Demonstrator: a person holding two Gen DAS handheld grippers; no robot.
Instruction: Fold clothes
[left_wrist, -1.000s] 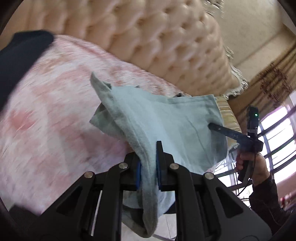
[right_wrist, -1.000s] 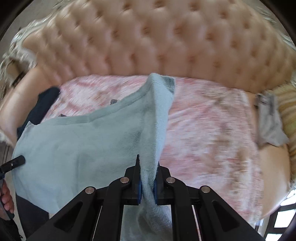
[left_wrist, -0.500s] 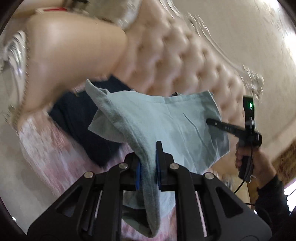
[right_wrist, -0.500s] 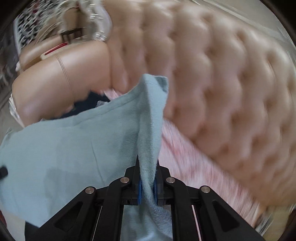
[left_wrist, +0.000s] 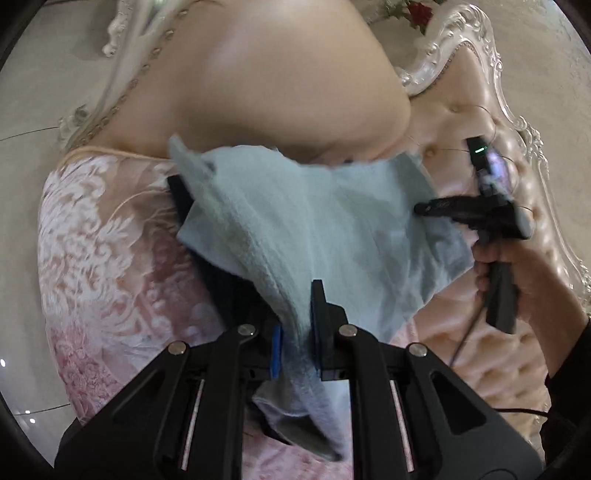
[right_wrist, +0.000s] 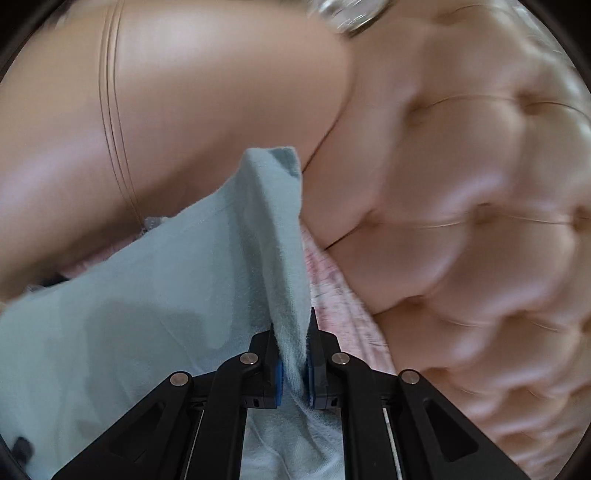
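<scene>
You've got the pale blue garment (left_wrist: 306, 221) strung up in the air between both tools right now, hanging just in front of the padded armrest (left_wrist: 280, 85) of the tufted sofa. The left gripper (left_wrist: 297, 332) is pinching a bunched edge of it, cloth squeezed tight between the blue pads, and the right gripper (right_wrist: 293, 354) is clamped on another edge the same way. In the left view you can see your right hand (left_wrist: 517, 273) on the handle, on the tufted-back side of the armrest.

Things I'd watch, just my read:

- Both grips are on thick rolled-up wads, not flat single layers. If you pull the two tools apart to stretch it, a wad could slide out of one claw and that side flops down.
- There's a dark garment (left_wrist: 221, 273) lying on the pink lace cover (left_wrist: 96, 258) below the armrest, right under the blue one. Lay the blue piece down there and you're folding on a lumpy base, or you drag the dark one along.
- You're close to the armrest. A trailing corner could catch on it and land creased.
- Both views are smeared, so I can't tell which edges you actually hold. If they're not matching corners, the fold comes out skewed.
</scene>
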